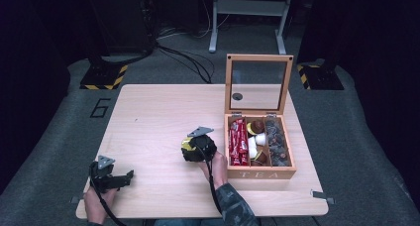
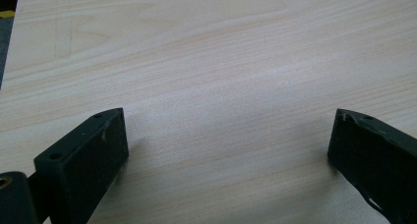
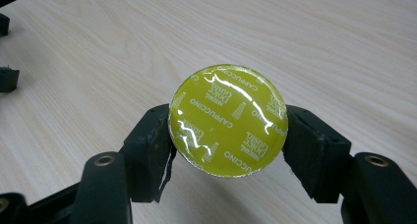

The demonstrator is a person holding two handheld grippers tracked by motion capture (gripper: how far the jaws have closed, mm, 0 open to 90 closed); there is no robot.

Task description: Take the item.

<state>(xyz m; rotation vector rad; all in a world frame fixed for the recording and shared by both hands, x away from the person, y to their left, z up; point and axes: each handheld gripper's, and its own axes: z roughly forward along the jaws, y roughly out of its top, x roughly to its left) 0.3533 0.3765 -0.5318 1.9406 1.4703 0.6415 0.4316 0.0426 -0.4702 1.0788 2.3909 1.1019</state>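
Note:
A coffee capsule (image 3: pixel 228 120) with a yellow-green foil lid marked CAPPUCCINO sits between the jaws of my right gripper (image 3: pixel 228 135), which is shut on it above the bare table. In the high view the right gripper (image 1: pixel 190 147) hovers just left of the wooden tea box (image 1: pixel 261 174), a yellow edge of the capsule (image 1: pixel 186 144) showing at its tip. My left gripper (image 1: pixel 126 177) rests near the table's front left corner. Its jaws stand wide apart over bare wood, the left gripper (image 2: pixel 226 150) holding nothing.
The tea box has its glass lid (image 1: pixel 258 84) propped upright. Inside are red sachets (image 1: pixel 238 142), white and brown capsules (image 1: pixel 257 137) and dark pods (image 1: pixel 277 142). A pale wooden table (image 1: pixel 153 117) spreads left of the box. Stands and cables (image 1: pixel 188 57) lie on the floor behind.

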